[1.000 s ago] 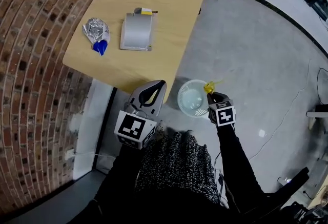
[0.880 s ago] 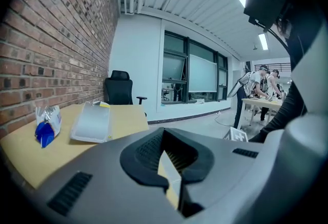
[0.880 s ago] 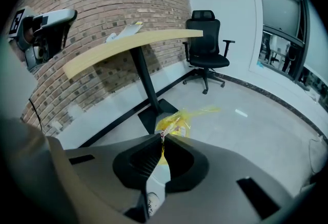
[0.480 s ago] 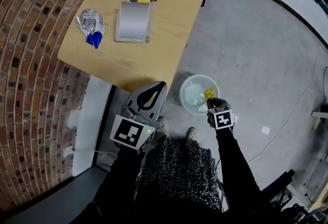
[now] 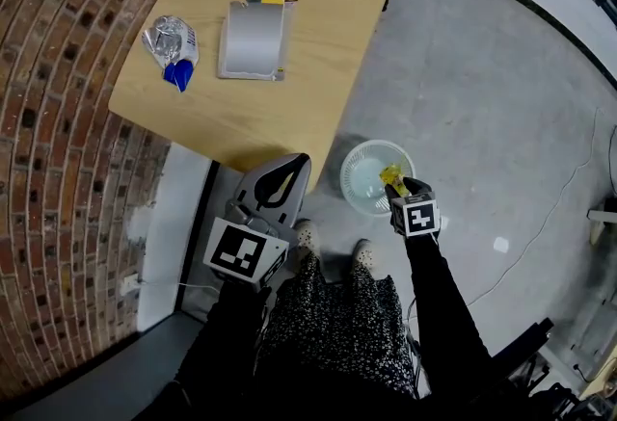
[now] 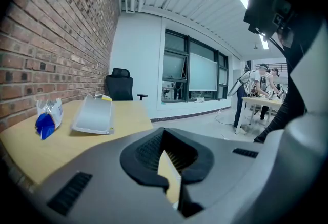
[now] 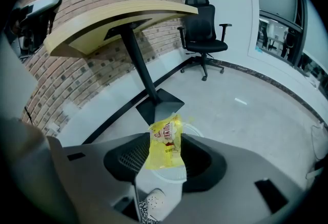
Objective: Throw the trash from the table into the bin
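Brickwork [image 5: 58,169] runs down the left of the head view, and the pale wooden table [image 5: 289,111] sits against it in the upper left. My left gripper [image 5: 305,162] hangs by the table's near edge, lower centre, with its jaws drawn together and nothing between them. Just right of it, on the grey floor [image 5: 501,101], stands the white bin [image 5: 353,162], and my right gripper [image 5: 396,186] hovers over its right rim. On the table lie a flat silver pouch [image 5: 251,41] and, to its left, a crumpled silver-and-blue wrapper [image 5: 170,48]. My right jaws have just been opening and stand apart. The yellow wrapper [image 5: 391,175] is between them, unpinched, above the bin's mouth.
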A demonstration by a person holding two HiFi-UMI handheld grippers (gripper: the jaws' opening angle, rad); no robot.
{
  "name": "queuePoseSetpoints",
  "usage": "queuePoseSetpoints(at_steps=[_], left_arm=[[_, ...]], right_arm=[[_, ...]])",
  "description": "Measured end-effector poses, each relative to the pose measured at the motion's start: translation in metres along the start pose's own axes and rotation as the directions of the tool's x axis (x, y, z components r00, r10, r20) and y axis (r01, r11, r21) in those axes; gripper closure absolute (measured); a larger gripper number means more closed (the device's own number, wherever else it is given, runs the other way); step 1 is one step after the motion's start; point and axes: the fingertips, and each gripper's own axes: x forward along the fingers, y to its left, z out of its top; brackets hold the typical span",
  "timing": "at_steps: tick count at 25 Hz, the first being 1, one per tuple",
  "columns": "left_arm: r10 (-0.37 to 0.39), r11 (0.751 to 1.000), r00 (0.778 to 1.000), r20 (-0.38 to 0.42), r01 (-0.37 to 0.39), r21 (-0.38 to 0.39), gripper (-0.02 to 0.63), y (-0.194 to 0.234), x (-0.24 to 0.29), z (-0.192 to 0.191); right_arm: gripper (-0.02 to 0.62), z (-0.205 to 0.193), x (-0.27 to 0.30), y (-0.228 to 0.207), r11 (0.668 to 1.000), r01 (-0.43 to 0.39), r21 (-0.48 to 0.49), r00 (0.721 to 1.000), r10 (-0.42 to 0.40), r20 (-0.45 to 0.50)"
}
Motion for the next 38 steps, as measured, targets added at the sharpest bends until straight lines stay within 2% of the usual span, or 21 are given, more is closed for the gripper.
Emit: queuePoseSetpoints(at_steps=[2, 6, 10, 15, 18, 26, 32, 38], left_arm=[[0.001, 1.000, 1.000, -0.003, -0.001, -0.003, 0.598, 0.002, 0.000, -0.001], [0.006, 1.000, 1.000, -0.001, -0.006, -0.011, 0.598, 0.005, -0.003, -0.002], [0.011, 1.000, 1.000, 0.004, -0.011, -0.015, 0.598, 0.010, -0.005, 0.000], [0.022, 0.999, 1.000, 0.005, -0.022, -0.024, 0.598, 0.014, -0.009, -0.001], [0.030, 0.999, 1.000, 0.011, -0.029, -0.030, 0.598, 0.018, -0.013, 0.003], [0.056, 0.998, 0.997, 0.046, -0.055, -0.034, 0.598, 0.032, -0.029, 0.027], [0.103, 0.994, 0.993, 0.053, -0.100, -0.050, 0.598, 0.050, -0.057, 0.038], [0.138, 0.990, 0.988, 0.063, -0.137, -0.030, 0.598, 0.074, -0.083, 0.053]], right_arm=[[0.412, 0.002, 0.001, -0.001, 1.000, 0.010, 0.006, 1.000, -0.010, -0.001], [0.411, 0.004, -0.001, -0.003, 1.000, 0.030, 0.008, 1.000, -0.030, 0.002], [0.343, 0.008, 0.000, -0.004, 0.999, 0.040, 0.004, 0.999, -0.040, 0.001], [0.337, 0.009, -0.004, -0.001, 0.999, 0.028, 0.036, 1.000, -0.028, 0.003], [0.337, 0.021, -0.014, 0.004, 0.999, 0.024, 0.037, 0.999, -0.026, 0.038], [0.339, 0.097, -0.072, 0.025, 0.998, 0.022, -0.062, 0.983, -0.010, 0.184], [0.341, 0.165, -0.131, 0.063, 0.996, -0.054, -0.075, 0.948, 0.075, 0.308], [0.342, 0.220, -0.161, 0.093, 0.980, -0.058, -0.188, 0.930, 0.121, 0.347]])
